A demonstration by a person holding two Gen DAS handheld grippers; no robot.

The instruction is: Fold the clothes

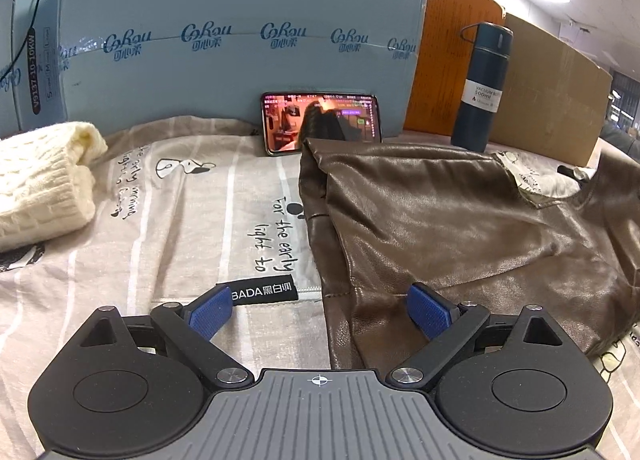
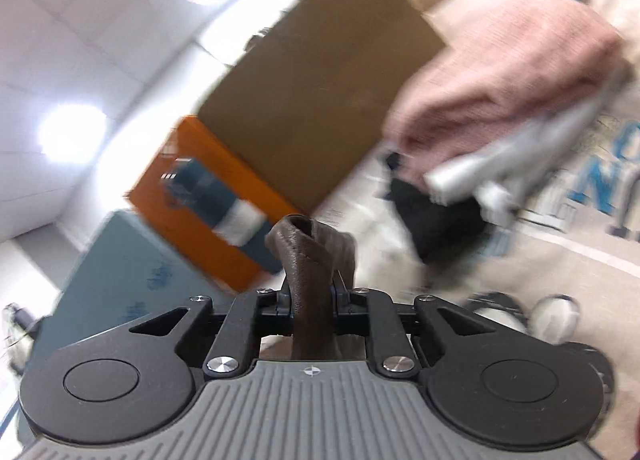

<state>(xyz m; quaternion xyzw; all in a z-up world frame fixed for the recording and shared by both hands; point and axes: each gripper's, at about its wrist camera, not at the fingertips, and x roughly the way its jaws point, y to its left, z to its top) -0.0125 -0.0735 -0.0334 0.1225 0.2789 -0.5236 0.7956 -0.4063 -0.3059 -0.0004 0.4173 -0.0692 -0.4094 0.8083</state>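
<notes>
Right now the right gripper (image 2: 311, 300) is clamped on a bunched fold of the glossy brown leather-look garment (image 1: 460, 220), a twisted tongue of which sticks up between its closed jaws; the right wrist view is tilted and smeared with blur, so that hand is probably swinging. The left gripper (image 1: 320, 316) hangs with its blue ribbed pads (image 1: 210, 316) spread wide and holding nothing, low over the garment's near left edge, one pad over the printed beige bedsheet (image 1: 180, 200), the other over the brown material.

The garment lies crumpled on the sheet, to the right of centre in the left wrist view, well apart from the folded cream knit sweater (image 1: 44, 188) at the far left.

To do this fold well, the left claw should probably pin or pinch the near hem before the right hand carries its corner across, since such slick fabric will likely slide instead of creasing. Keep the sweep low and clear of the propped smartphone (image 1: 320, 122) and the upright dark teal vacuum flask (image 1: 482, 88) just behind the garment, which could topple.
</notes>
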